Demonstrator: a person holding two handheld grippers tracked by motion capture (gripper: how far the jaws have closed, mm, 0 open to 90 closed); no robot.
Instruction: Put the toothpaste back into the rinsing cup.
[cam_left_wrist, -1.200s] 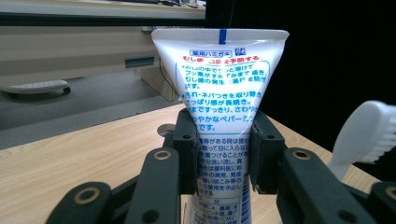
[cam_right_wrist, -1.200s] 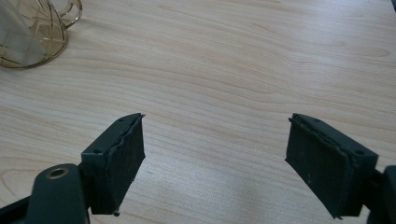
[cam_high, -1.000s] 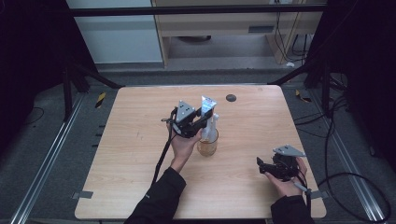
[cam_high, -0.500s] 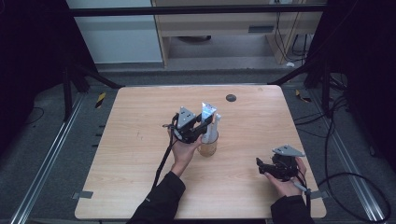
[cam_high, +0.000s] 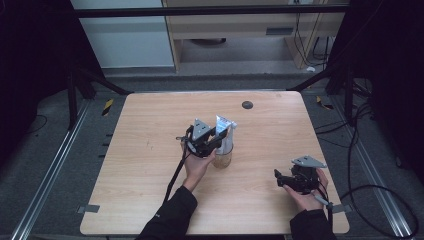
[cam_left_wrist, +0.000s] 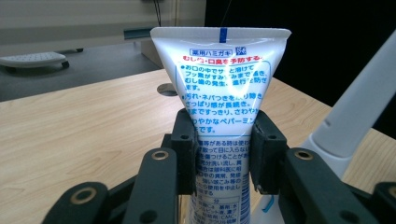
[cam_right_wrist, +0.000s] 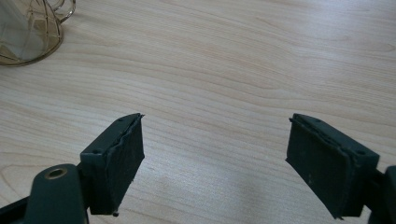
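Note:
A white toothpaste tube (cam_left_wrist: 223, 79) with blue and red print stands upright, crimped end up. My left gripper (cam_left_wrist: 223, 154) is shut on its middle, both pads against its sides. In the high view the tube (cam_high: 225, 125) stands with its lower end inside a clear glass cup (cam_high: 223, 156) at the table's middle, with the left gripper (cam_high: 220, 141) coming in from the left of it. A white handle (cam_left_wrist: 352, 107) leans up beside the tube. My right gripper (cam_high: 280, 179) rests low at the front right, open, its jaws (cam_right_wrist: 215, 163) wide apart over bare wood.
The wooden table (cam_high: 150, 130) has a dark round grommet (cam_high: 247, 104) near its far edge. The glass cup's base (cam_right_wrist: 28, 32) shows at the upper left of the right gripper view. Black frame posts and cables surround the table.
My left gripper has come down with the toothpaste tube, whose lower end now sits deeper in the cup. The right gripper has stayed where it was.

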